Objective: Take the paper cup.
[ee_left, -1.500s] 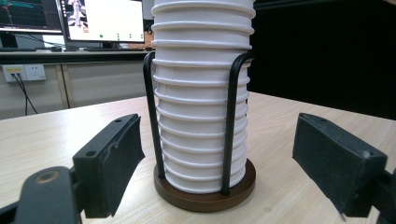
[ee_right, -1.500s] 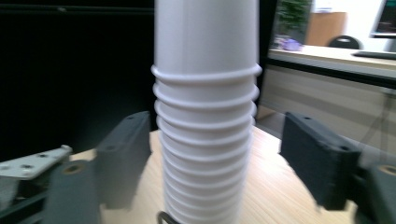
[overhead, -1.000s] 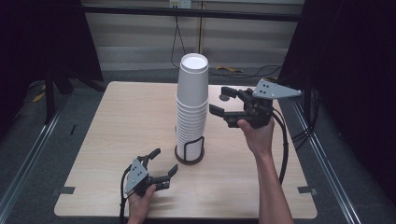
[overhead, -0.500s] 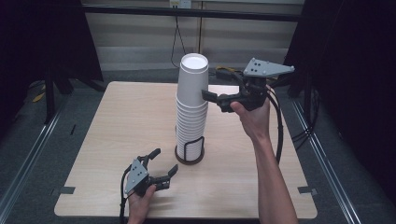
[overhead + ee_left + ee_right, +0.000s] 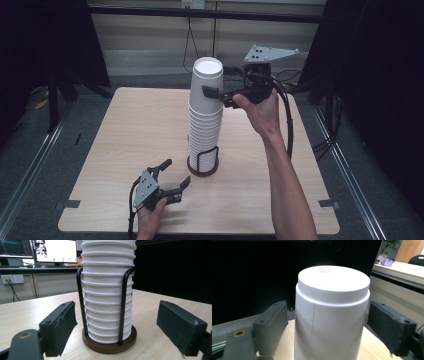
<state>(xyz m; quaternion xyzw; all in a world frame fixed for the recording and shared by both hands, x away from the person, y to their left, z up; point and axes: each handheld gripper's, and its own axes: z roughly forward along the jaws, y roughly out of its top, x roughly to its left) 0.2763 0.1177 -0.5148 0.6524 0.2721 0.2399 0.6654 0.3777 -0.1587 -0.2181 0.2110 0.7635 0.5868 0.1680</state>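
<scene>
Around the unmarked top cup [image 5: 332, 315], right claw [image 5: 216, 86] wide, untouching; left claw [image 5: 175, 175] wide beside the holder [image 5: 202, 169].

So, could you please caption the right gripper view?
Open right gripper straddling the top cup of an inverted white stack.

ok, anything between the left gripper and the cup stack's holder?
Nothing: bare tabletop separates the left gripper from the holder with its cup stack. The high view and the left gripper view both show that gap.

Probably a lab: monitors [image 5: 53, 251] on a bench, black curtains [image 5: 385, 75], floor rails [image 5: 30, 170].
</scene>
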